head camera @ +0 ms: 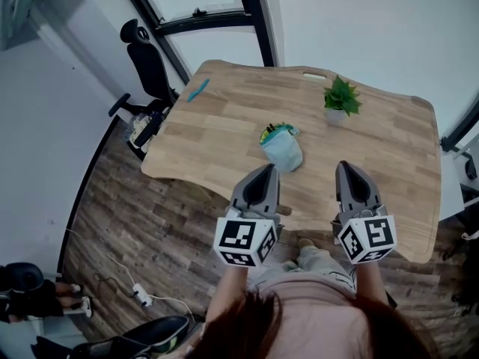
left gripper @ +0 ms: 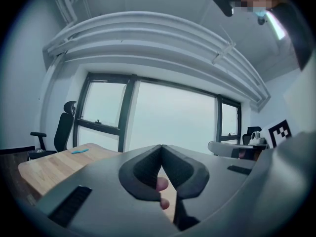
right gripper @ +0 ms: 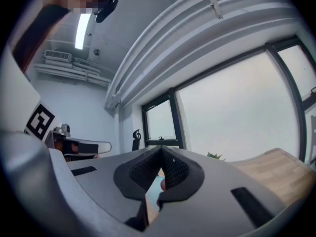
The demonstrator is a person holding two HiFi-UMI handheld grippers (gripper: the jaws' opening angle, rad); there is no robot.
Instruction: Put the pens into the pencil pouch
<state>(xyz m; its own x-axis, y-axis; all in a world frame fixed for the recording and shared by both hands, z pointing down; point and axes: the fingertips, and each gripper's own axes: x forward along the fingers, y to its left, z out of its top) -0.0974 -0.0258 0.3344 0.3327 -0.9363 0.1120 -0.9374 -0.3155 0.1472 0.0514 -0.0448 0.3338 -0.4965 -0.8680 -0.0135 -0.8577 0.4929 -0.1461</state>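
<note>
Head view | I see left gripper [head camera: 268, 170] and right gripper [head camera: 345, 167] jaws pressed together, holding nothing | pouch [head camera: 284, 149] contents too small to identify

Both arms are reaching forward side by side. The left forearm [head camera: 227, 290] is carrying the left tool [head camera: 268, 169], which is pointing away from the body, close to level. Its jaws are meeting at the tips, with nothing clamped between them. The right forearm [head camera: 368, 279] is carrying the right tool [head camera: 346, 167] at about the same height, also pointing forward and level. Its jaws are likewise pressing tip to tip, empty. The left cube [head camera: 245, 239] and right cube [head camera: 367, 239] are sitting at the rear, nearest the body. The two tools are staying well apart.
</note>
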